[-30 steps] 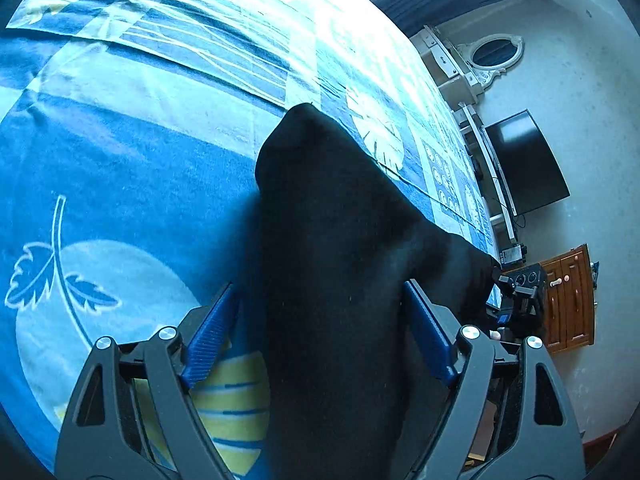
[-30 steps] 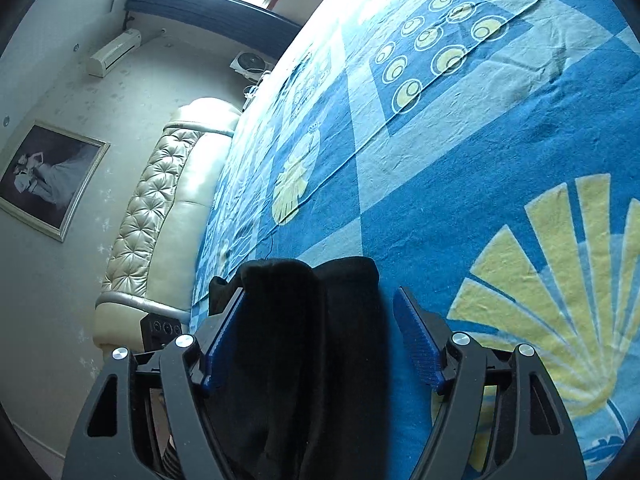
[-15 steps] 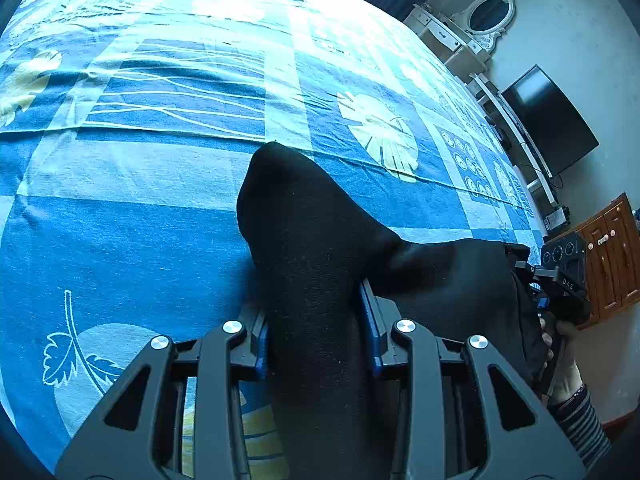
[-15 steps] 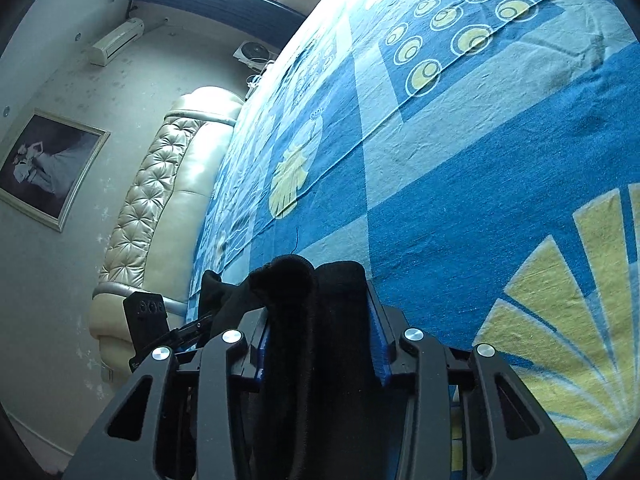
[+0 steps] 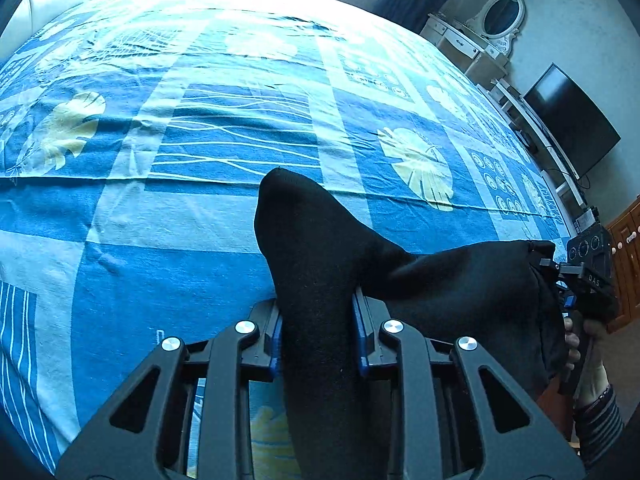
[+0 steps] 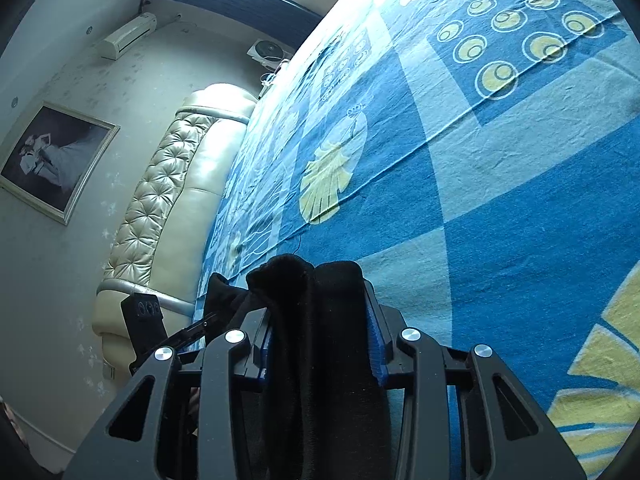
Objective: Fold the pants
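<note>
Black pants point(image 5: 304, 232) lie bunched on the blue patterned bed cover point(image 5: 160, 240), one end raised in each gripper. My left gripper point(image 5: 318, 314) has its blue pads pressed on a thick fold of the pants, and its jaws are closing tighter. In the right wrist view my right gripper point(image 6: 318, 306) is shut on another doubled fold of the pants point(image 6: 288, 276). The cloth sags between the two grips. The right gripper point(image 5: 592, 276) and the person's hand point(image 5: 588, 340) show at the right of the left wrist view. The left gripper point(image 6: 144, 316) shows at lower left of the right wrist view.
The bed cover point(image 6: 480, 200) stretches wide ahead of both grippers. A tufted cream headboard point(image 6: 160, 200) and a framed picture point(image 6: 52, 160) stand at one end. A TV point(image 5: 572, 120), a mirrored dresser point(image 5: 500, 12) and a wooden cabinet point(image 5: 628, 240) line the far wall.
Both grippers went from wide open around the pants to shut on them. The left one has lifted its fold and tilted, showing more of the bed; the right one slid sideways.
</note>
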Available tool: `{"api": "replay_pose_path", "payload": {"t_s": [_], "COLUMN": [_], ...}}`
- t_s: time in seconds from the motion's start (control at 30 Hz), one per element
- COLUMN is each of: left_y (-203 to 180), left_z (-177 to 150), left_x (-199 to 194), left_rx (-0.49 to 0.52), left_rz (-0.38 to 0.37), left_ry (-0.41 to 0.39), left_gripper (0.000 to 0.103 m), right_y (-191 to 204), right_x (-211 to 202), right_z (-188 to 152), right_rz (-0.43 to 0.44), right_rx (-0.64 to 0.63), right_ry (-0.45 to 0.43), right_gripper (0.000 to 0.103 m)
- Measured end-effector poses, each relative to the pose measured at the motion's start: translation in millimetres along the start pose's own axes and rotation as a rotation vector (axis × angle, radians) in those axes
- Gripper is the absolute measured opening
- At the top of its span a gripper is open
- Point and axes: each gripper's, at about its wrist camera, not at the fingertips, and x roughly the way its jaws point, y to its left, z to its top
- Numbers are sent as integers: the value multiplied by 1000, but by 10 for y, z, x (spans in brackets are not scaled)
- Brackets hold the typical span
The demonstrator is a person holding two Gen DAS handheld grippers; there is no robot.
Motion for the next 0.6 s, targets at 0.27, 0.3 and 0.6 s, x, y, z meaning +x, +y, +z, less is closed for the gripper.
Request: {"api": "replay_pose_path", "payload": {"t_s": [0.27,0.3,0.6], "left_y": [496,543,687], "left_z": [193,215,236], "left_x": [-72,-75,-40], "left_rx": [-44,-45,-33], "left_rz": [57,61,65], "left_ry": [-21,-21,-24], "left_gripper": [26,26,26], "right_y": [163,179,102], "right_x": [469,510,625], "right_z": [62,66,55], "right_rz": [50,52,59], "right_rx": [-11,-10,19], "right_ry": [30,34,43], "right_gripper": [37,37,37]}}
